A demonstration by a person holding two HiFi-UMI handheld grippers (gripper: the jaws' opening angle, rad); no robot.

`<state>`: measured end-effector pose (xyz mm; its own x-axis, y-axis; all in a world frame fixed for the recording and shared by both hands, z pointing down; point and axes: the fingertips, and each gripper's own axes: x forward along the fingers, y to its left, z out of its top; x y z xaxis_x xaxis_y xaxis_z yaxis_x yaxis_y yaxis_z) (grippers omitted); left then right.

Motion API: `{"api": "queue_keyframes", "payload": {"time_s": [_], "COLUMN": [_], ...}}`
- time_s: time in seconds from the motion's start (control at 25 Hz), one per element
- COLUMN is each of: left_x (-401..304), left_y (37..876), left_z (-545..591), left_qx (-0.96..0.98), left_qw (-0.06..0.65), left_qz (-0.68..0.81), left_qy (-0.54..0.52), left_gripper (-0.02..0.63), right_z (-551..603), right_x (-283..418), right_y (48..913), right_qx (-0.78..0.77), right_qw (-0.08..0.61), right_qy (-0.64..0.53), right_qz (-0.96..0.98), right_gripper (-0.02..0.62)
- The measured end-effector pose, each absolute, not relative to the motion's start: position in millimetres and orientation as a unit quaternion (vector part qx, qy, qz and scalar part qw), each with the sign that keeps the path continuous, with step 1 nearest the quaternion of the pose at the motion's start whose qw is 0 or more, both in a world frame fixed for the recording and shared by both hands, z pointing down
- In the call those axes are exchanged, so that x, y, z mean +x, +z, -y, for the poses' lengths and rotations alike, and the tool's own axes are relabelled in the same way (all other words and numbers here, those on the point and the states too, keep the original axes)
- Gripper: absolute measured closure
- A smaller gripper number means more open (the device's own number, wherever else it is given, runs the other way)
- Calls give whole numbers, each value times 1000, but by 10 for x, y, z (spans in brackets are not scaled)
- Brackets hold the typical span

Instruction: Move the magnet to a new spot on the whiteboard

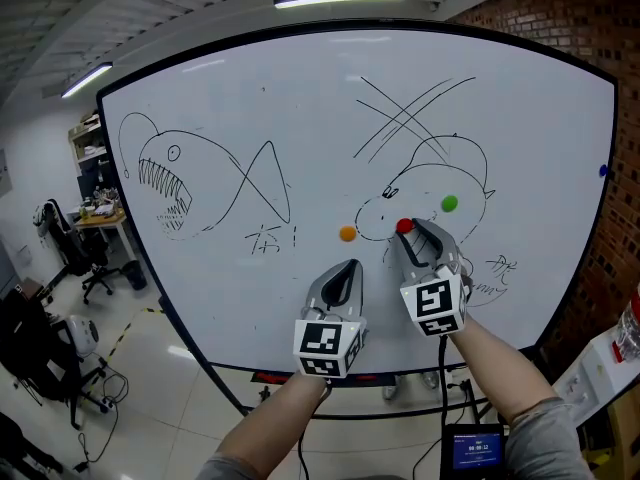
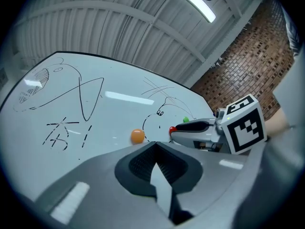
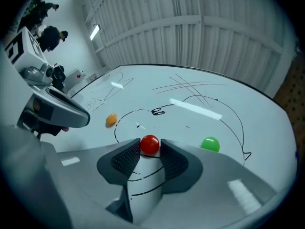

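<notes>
On the whiteboard [image 1: 300,118], right of centre and low:

- Red magnet [image 3: 149,144]: a round knob stuck to the board, on the marker line of the right-hand sketch [image 1: 440,173].
- Your right tool [image 1: 415,230]: it points up at the board with its jaws apart. The red magnet stands between their tips, one ribbed pad on either side. The grip is released, not clenched on the knob.
- Your left tool [image 1: 349,266]: it sits just beside the right one, on your left and slightly lower. Its jaws are clenched together with nothing between them. The tips lie below the orange magnet and apart from it.
- Orange magnet [image 1: 347,233]: on the board left of the red one, on bare white between the two sketches.
- Green magnet [image 1: 449,204]: on the board, up and to the right of the red one, inside the right-hand sketch.
- Fish sketch [image 1: 200,183]: it has a toothed mouth and fills the left half of the board.
- Crossed strokes [image 1: 405,118]: drawn above the right-hand sketch.
</notes>
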<state>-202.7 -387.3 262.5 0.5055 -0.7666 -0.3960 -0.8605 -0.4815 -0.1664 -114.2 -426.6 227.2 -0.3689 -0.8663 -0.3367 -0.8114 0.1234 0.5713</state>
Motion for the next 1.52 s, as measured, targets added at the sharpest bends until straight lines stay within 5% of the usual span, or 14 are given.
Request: {"api": "queue_keyframes", "payload": {"time_s": [0.64,1.52], "left_x": [-1646,968], "left_y": [2809,2873], "left_z": [3961,3996], "left_qx": [-866,-917], "left_qw": [151,144], "left_qz": [-459,-351], "left_qy": [127,123], "left_gripper": [604,604], "right_z": [4248,4075], "right_x": [-570,2199], "right_y": [2462,2642], "right_qx": [581,668], "right_qw": [55,58], "right_qy": [-316,-267], "right_qz": [748,692], "right_gripper": [472,471]}}
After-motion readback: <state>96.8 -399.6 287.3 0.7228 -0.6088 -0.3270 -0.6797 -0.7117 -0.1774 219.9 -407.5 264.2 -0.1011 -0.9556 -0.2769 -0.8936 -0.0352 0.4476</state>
